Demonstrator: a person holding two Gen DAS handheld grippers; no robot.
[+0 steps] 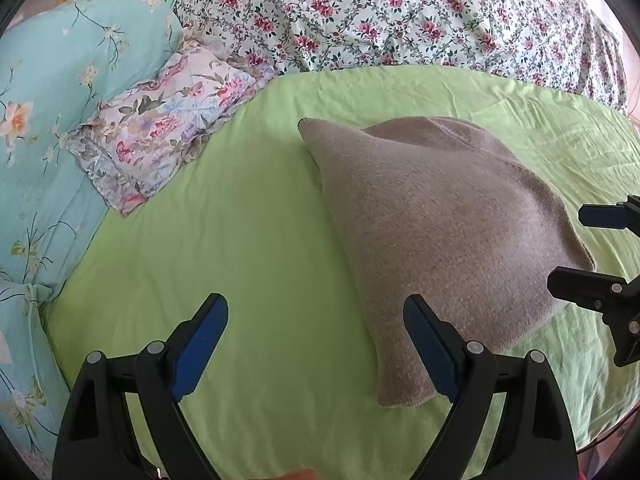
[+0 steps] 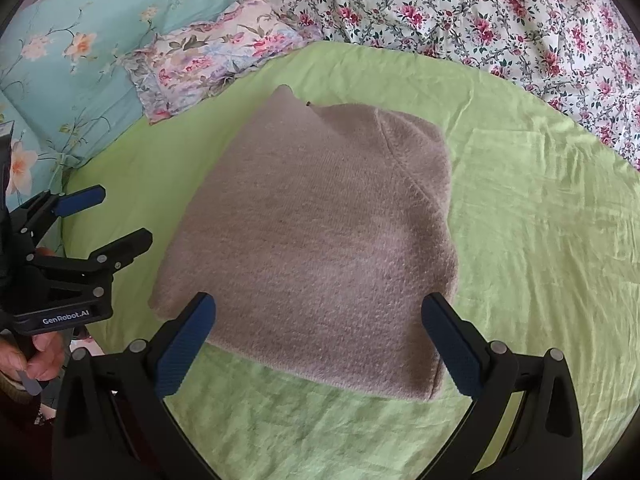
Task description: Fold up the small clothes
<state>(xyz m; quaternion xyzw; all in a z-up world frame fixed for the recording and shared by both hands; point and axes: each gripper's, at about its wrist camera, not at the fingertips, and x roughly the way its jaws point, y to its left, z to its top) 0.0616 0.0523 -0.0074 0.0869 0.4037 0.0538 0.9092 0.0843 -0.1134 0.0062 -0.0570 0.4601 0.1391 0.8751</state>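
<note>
A small grey-brown knit garment [image 1: 432, 220] lies folded into a compact block on the green sheet [image 1: 248, 248]; it also shows in the right wrist view [image 2: 320, 232]. My left gripper [image 1: 316, 316] is open and empty, over the sheet at the garment's left side. It appears at the left edge of the right wrist view [image 2: 124, 216]. My right gripper [image 2: 318, 316] is open and empty, its jaws spread above the garment's near edge. It appears at the right edge of the left wrist view [image 1: 564, 248].
A floral pillow [image 1: 160, 128] and a turquoise flowered quilt [image 1: 52, 80] lie at the left. A white quilt with red flowers [image 1: 400, 12] is bunched along the far side. The green sheet [image 2: 540, 240] extends to the right.
</note>
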